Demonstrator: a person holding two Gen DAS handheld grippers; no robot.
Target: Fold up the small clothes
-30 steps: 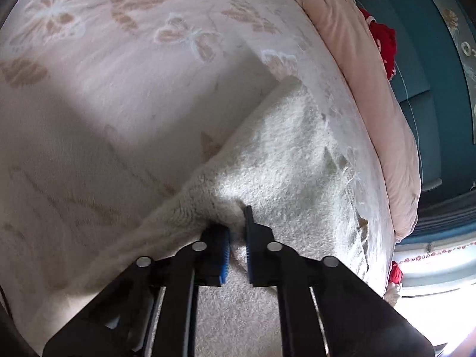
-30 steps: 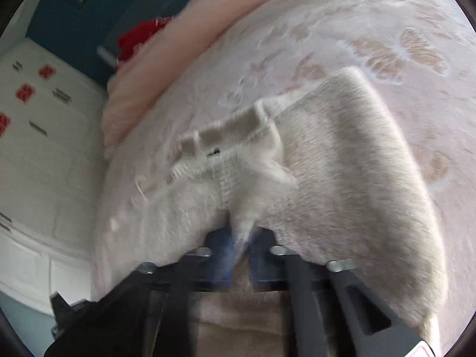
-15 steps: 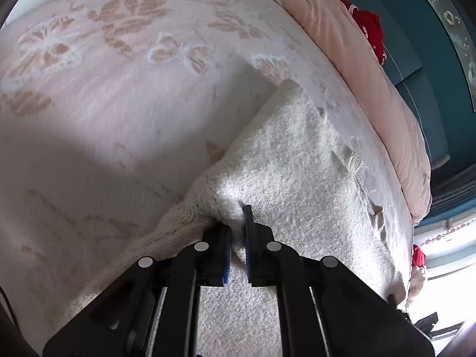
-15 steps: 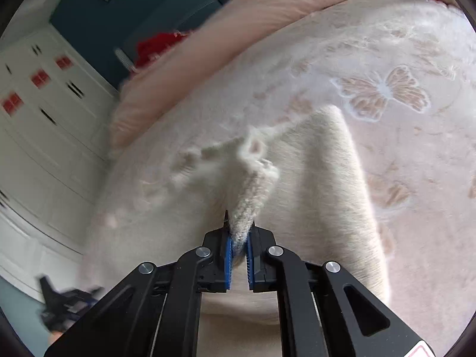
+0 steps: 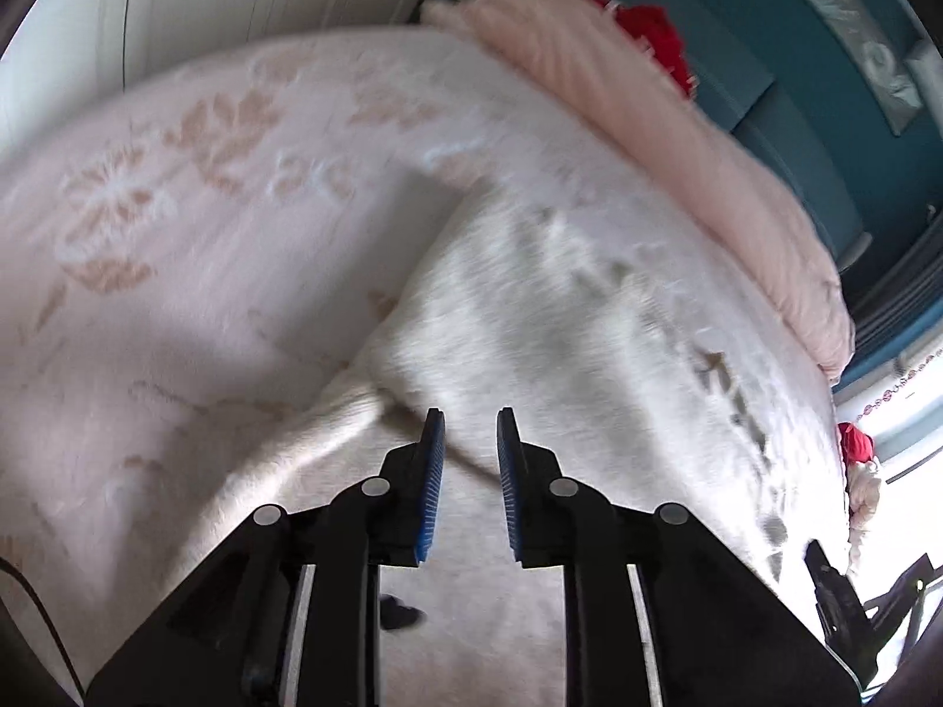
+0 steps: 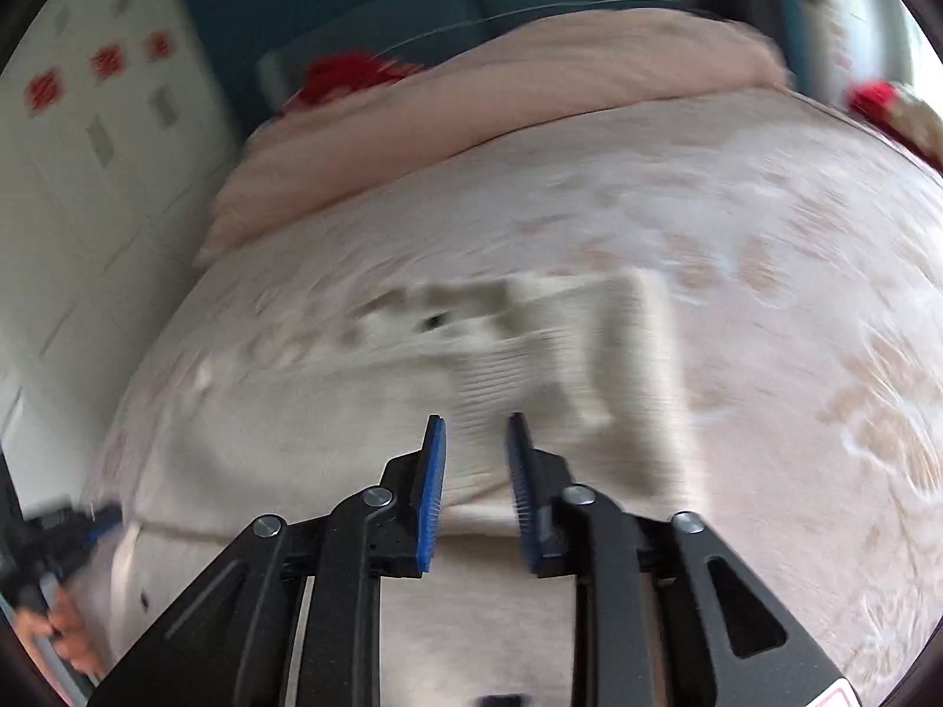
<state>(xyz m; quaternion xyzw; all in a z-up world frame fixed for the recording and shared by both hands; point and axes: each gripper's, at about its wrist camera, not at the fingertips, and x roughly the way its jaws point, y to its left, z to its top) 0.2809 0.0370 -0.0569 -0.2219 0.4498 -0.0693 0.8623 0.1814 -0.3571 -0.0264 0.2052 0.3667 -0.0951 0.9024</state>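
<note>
the fuzzy white sweater (image 5: 577, 353) lies spread on the bed (image 5: 206, 235), filling the middle and lower right of the left view. in the right view it fills the middle and lower left, and is blurry.

the left tongs (image 5: 468, 442) sit low in the middle of their view. the jaws are opening, with a small gap, and nothing is between them. the right tongs (image 6: 474, 448) are the same: opening a little, holding nothing, with the sweater below them.

i think the sweater is soft, light and floppy. it will sag and bunch if lifted, and the fuzz may snag. it looks best to pinch it at an edge or corner, one in each tongs.

a pink blanket (image 5: 648, 135) lies along the upper right of the left view.
</note>
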